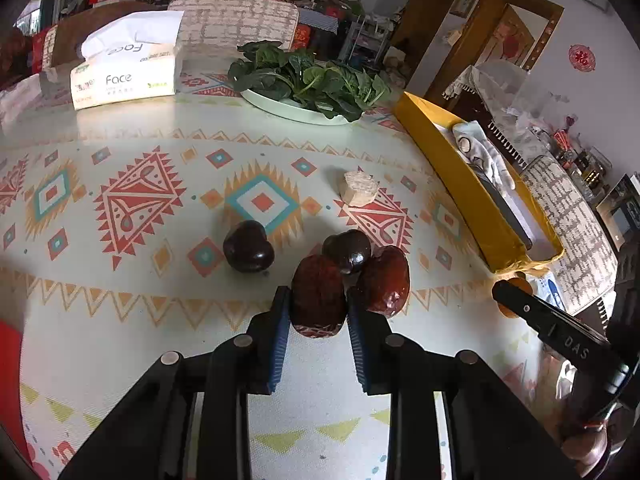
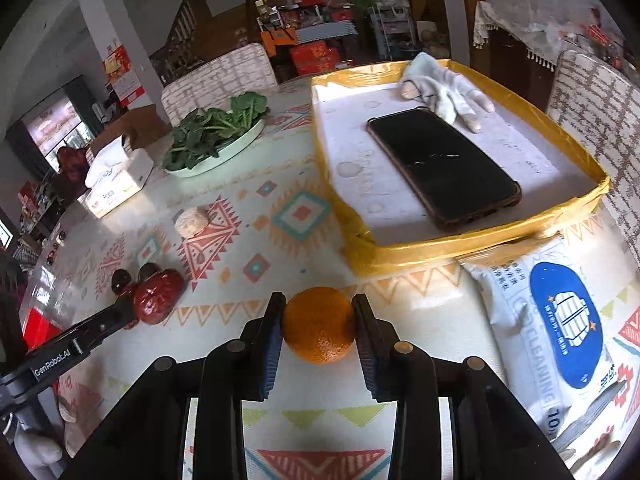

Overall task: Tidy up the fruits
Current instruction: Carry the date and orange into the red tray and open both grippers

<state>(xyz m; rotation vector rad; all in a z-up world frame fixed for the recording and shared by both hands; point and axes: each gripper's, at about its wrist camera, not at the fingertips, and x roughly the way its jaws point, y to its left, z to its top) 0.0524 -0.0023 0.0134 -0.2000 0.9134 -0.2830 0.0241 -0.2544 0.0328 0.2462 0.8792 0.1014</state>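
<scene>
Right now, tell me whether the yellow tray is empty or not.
Not empty. The yellow tray holds a black phone lying flat and a grey glove at its far end; no fruit is in it.

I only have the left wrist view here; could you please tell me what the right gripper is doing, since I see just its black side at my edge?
Observer: The right gripper is shut on an orange, its pads pressing both sides.
Operator: Thank you. Is anything flat lying in the yellow tray besides the glove?
Observer: Yes, a black phone lies on the yellow tray floor, with the glove at the far end overlapping its corner.
Operator: And what is the pale packet near that tray?
Observer: A pack of cleaning wipes with a blue label, lying against the tray's near wall.
</scene>
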